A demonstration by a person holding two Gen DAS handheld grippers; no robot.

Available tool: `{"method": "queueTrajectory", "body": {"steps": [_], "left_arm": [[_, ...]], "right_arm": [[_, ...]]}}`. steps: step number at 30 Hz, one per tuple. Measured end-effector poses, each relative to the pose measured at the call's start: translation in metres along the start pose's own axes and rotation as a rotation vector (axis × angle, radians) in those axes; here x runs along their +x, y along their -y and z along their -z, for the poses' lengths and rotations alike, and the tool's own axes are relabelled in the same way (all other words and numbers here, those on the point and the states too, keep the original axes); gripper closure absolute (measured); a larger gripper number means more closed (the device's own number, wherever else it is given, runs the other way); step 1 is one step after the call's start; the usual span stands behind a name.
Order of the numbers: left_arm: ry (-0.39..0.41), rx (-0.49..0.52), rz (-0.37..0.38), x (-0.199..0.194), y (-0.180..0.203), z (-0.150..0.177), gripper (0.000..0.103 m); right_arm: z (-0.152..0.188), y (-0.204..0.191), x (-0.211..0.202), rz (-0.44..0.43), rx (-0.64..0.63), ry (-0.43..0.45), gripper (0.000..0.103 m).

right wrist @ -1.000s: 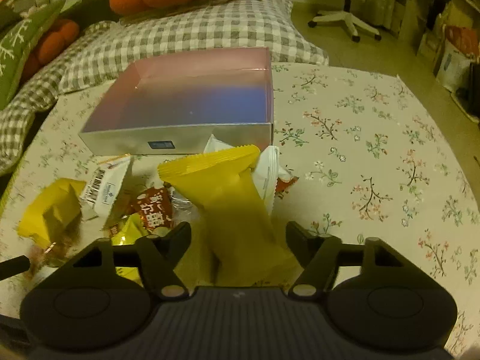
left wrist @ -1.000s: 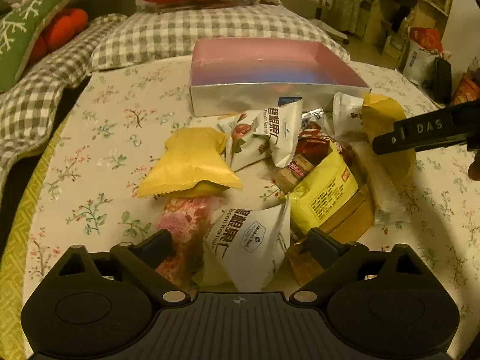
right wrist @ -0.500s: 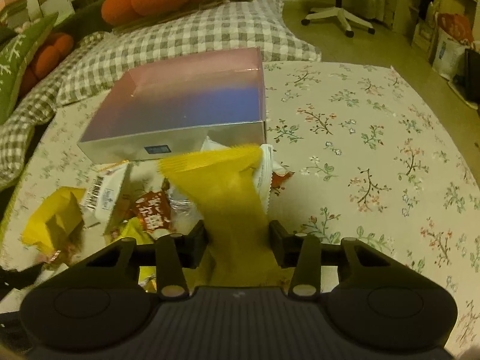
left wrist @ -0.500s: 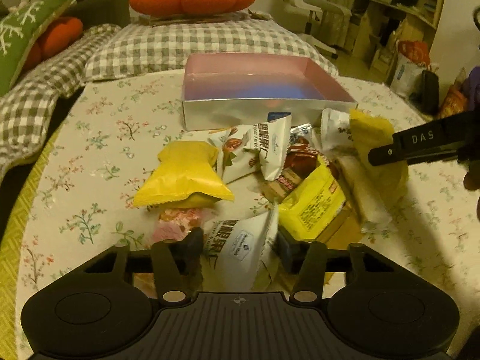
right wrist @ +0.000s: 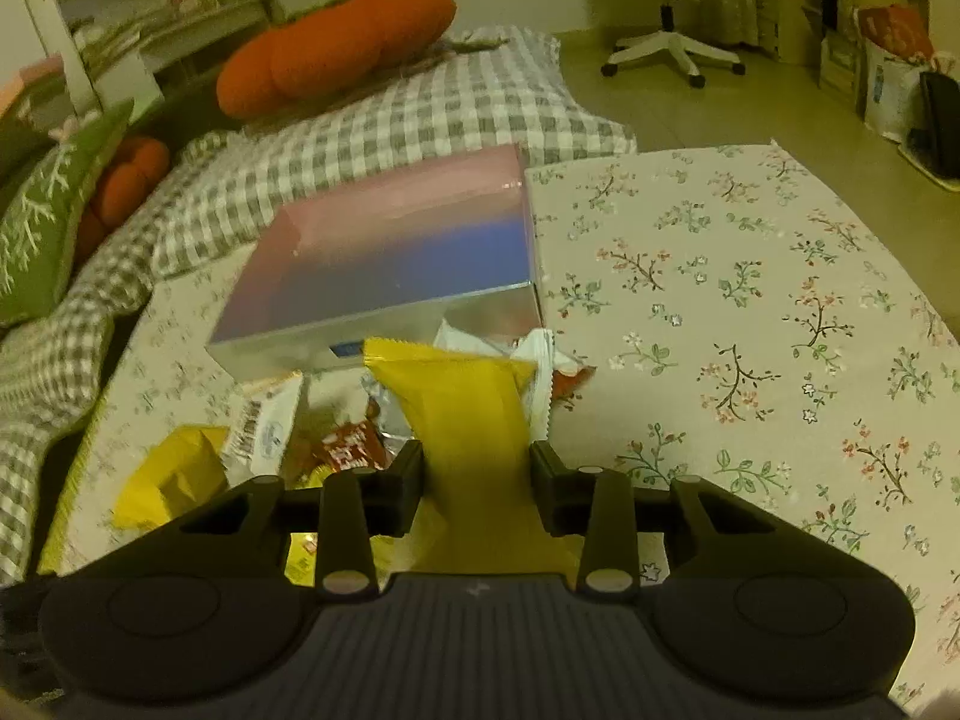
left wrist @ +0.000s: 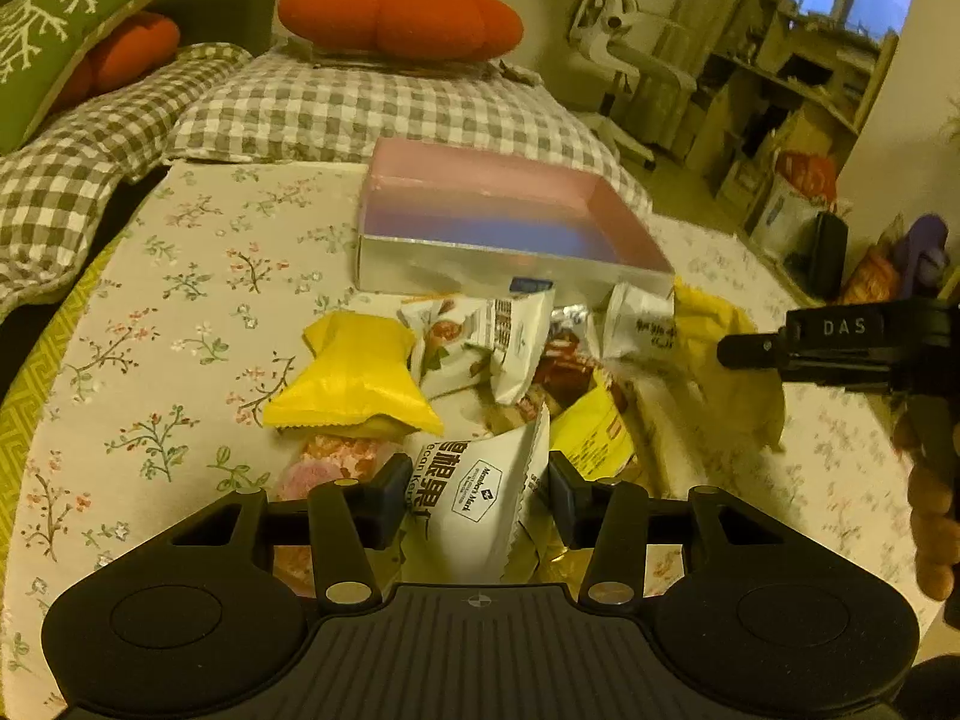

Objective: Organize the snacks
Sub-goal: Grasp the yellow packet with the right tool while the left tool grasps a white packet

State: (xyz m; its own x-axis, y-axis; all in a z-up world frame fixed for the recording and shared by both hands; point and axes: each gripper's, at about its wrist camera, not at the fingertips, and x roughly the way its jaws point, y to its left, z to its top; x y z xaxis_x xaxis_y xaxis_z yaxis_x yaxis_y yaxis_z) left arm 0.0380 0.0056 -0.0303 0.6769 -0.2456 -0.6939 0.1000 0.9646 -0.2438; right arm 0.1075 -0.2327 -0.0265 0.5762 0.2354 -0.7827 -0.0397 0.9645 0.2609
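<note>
Our left tongs point(left wrist: 474, 495) are pinched nearly closed on a white nut packet point(left wrist: 480, 504), and our right tongs point(right wrist: 477, 480) are closing on a long yellow snack packet point(right wrist: 462, 414), whose waist already sits squeezed between the pads. Both packets belong to the heap of snacks on the floral-cloth desk point(right wrist: 750, 312), just in front of the open silver box point(right wrist: 384, 258) that stands at the far side.

What worries us is the grip. Both wrappers are slick, puffed film held by a narrow pinch, so either could slide out on the way over the box wall. The right tongs hold the yellow packet low down, leaving most of it hanging ahead of the pads; a quick swing could whip it loose or catch it on the near rim. The white packet lies against neighbours, including another yellow packet point(left wrist: 354, 375) to the left, and may drag one along.

The yellow packet's long axis runs away from us, crimped end pointing at the box. The white packet stands roughly upright, serrated edge at the right.
</note>
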Motion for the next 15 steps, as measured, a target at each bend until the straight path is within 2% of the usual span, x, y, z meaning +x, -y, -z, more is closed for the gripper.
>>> {"method": "queueTrajectory", "body": {"steps": [10, 15], "left_arm": [[0.09, -0.013, 0.022, -0.016, 0.003, -0.007, 0.058], [0.096, -0.001, 0.012, -0.014, 0.005, -0.009, 0.058]], "right_arm": [[-0.003, 0.012, -0.005, -0.088, 0.082, 0.019, 0.074], [-0.004, 0.014, -0.009, -0.099, 0.096, 0.034, 0.074]]}}
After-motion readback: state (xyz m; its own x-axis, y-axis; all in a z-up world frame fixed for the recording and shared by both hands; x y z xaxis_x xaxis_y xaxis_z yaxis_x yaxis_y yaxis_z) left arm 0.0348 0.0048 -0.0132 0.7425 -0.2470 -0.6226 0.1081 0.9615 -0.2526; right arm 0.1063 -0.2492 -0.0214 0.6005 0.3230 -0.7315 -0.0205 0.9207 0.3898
